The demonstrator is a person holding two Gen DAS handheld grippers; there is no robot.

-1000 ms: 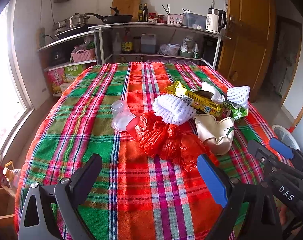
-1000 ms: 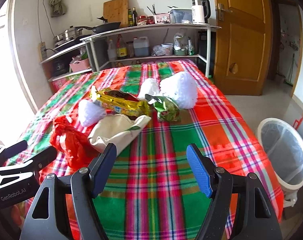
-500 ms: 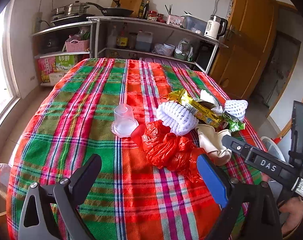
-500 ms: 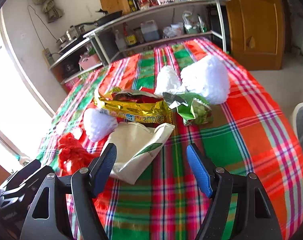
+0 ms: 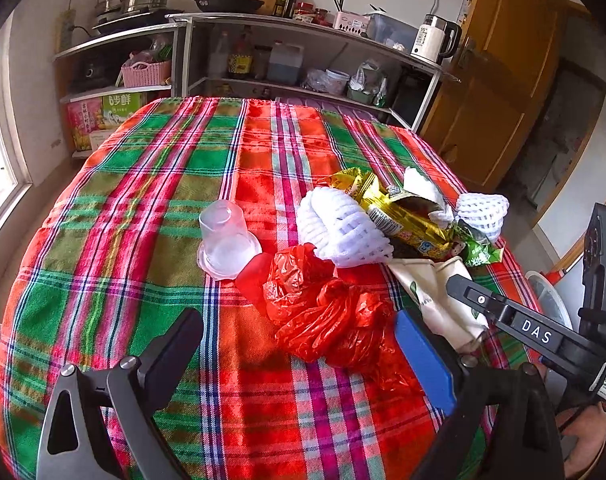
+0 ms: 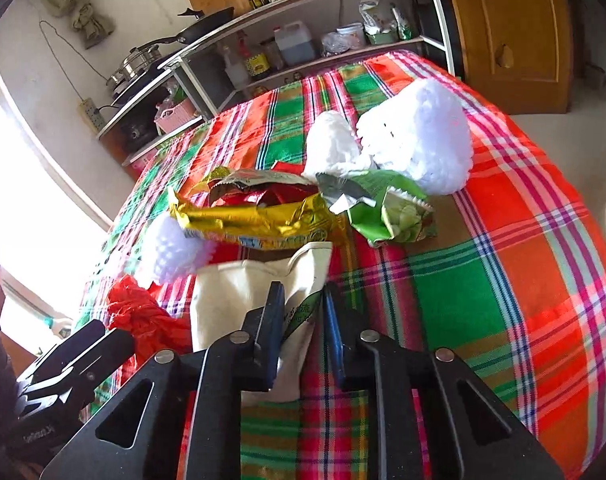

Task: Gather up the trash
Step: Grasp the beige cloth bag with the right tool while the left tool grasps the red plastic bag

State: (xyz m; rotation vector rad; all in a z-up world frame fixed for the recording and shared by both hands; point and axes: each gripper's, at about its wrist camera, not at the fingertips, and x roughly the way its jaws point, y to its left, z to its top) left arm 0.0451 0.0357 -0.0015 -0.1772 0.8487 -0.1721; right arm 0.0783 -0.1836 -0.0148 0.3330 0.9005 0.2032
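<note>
Now the first grab — right gripper closing on the near cream bag.
Left gripper is wide open, empty; next, lift it to the bin at right.

Woven plaid cloth tablecloth, crinkled glossy red plastic bag, shiny gold foil wrapper, white foam netting

"DAS" was printed in white on the right tool's black arm, seen from the left wrist. Green-and-pink carton on the low shelf read "6步鲜". White kettle showed "55". Left tool's body carried partial lettering, too dark to read. Snack-wrapper print was illegible.
</note>
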